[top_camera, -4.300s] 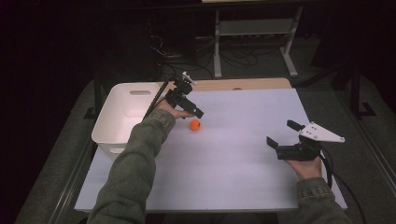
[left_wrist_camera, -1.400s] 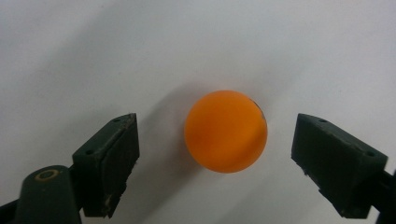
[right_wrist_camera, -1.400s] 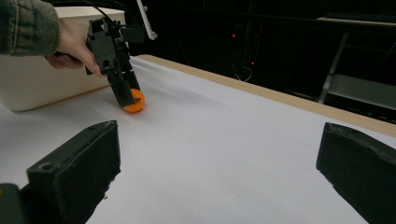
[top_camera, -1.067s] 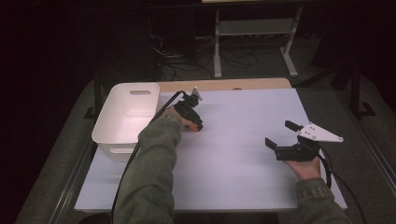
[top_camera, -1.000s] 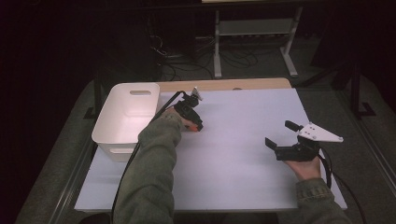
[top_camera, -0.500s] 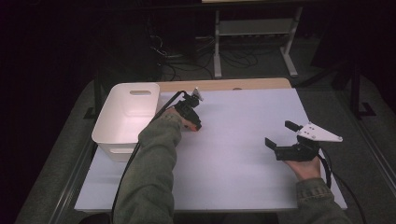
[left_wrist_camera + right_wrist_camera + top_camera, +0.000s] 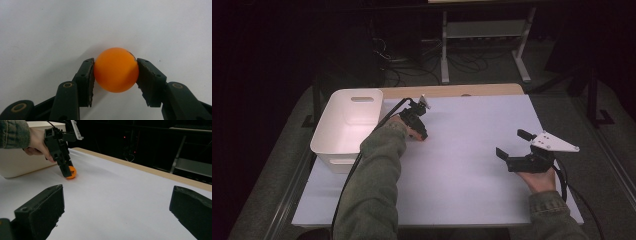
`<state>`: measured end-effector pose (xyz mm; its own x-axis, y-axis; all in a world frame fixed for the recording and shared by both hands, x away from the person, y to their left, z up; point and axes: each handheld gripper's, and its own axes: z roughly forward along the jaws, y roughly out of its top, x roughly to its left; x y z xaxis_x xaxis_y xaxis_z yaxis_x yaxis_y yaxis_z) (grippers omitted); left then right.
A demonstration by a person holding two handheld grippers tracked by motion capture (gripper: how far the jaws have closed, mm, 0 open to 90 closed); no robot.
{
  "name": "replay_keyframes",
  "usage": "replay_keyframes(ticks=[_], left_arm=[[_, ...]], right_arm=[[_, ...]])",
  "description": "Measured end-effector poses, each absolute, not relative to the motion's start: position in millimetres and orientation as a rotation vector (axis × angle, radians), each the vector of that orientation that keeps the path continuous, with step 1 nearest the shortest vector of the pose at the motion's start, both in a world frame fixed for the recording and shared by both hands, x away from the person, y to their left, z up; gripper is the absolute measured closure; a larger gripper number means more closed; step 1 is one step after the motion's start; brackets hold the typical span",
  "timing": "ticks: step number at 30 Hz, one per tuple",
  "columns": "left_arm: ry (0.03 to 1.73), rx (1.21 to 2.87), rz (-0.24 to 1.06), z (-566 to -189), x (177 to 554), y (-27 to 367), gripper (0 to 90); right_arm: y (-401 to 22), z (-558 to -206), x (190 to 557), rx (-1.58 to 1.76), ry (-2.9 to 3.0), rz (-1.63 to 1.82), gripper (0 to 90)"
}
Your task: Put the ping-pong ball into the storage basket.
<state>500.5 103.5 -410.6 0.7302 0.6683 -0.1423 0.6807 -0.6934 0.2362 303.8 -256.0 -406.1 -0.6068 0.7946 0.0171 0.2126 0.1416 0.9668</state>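
Left gripper (image 7: 115, 75) jaws have just closed onto the orange ball (image 7: 116, 70) on the table — lift and transfer to the white bin (image 7: 346, 122) remain; right gripper (image 7: 515, 148) idle, jaws wide apart.

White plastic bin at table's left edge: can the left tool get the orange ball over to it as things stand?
Probably yes. The left tool has just closed on the small orange ball, both pads touching it. The white plastic bin sits open-topped just beside that hand, with bare white tabletop between them.
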Motion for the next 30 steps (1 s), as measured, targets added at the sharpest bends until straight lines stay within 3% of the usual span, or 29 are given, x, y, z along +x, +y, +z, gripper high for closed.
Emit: replay_keyframes(ticks=[30], left_arm=[[0.982,2.672,-0.035,-359,490,103,50.5]], right_arm=[[-256,-406,302,0.957,1.913,1.481,0.0]])
